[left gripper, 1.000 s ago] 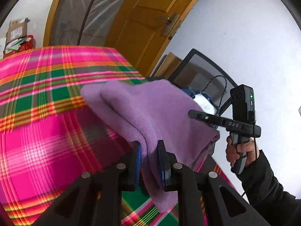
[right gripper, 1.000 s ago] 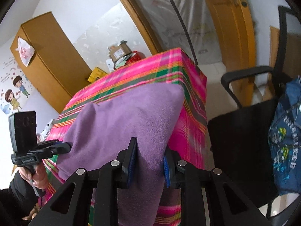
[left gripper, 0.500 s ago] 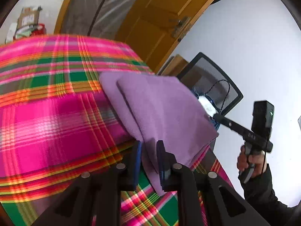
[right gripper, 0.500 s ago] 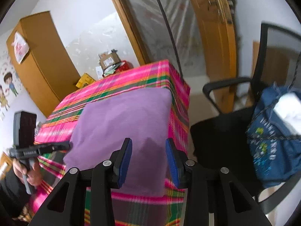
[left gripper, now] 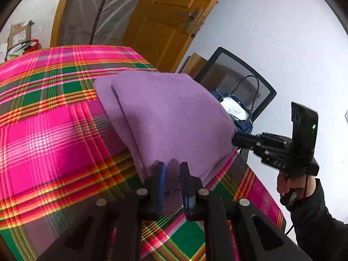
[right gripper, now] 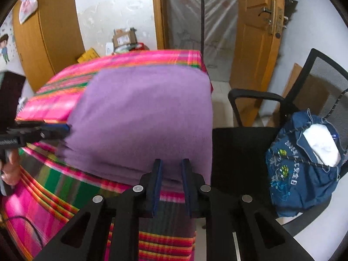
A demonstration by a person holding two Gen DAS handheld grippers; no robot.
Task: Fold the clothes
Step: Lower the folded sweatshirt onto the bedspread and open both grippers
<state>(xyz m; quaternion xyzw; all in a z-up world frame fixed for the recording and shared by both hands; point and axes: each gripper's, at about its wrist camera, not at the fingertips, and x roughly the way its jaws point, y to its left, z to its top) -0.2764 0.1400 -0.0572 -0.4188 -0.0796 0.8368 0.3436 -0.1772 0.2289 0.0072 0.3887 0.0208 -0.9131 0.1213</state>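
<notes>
A folded purple cloth lies on the plaid-covered table, near its right edge. My left gripper is shut on the cloth's near corner, with fabric bunched between the blue pads. In the right wrist view the same cloth reaches over the table's corner. The jaws of my right gripper are closing on its near edge, and fabric fills the gap between the pads. Each gripper also shows in the other's view: the right gripper at the cloth's right corner, the left gripper at its left corner.
A black office chair stands right beside the table and carries a blue bag. A wooden door and a plastic-covered doorway lie beyond. Boxes sit past the table's far end. A sleeved hand holds the right gripper.
The right gripper let go of the cloth, drew back with jaws wide, then came in again and narrowed on the near edge. The cloth has settled flatter on the table. The left gripper kept its hold.
</notes>
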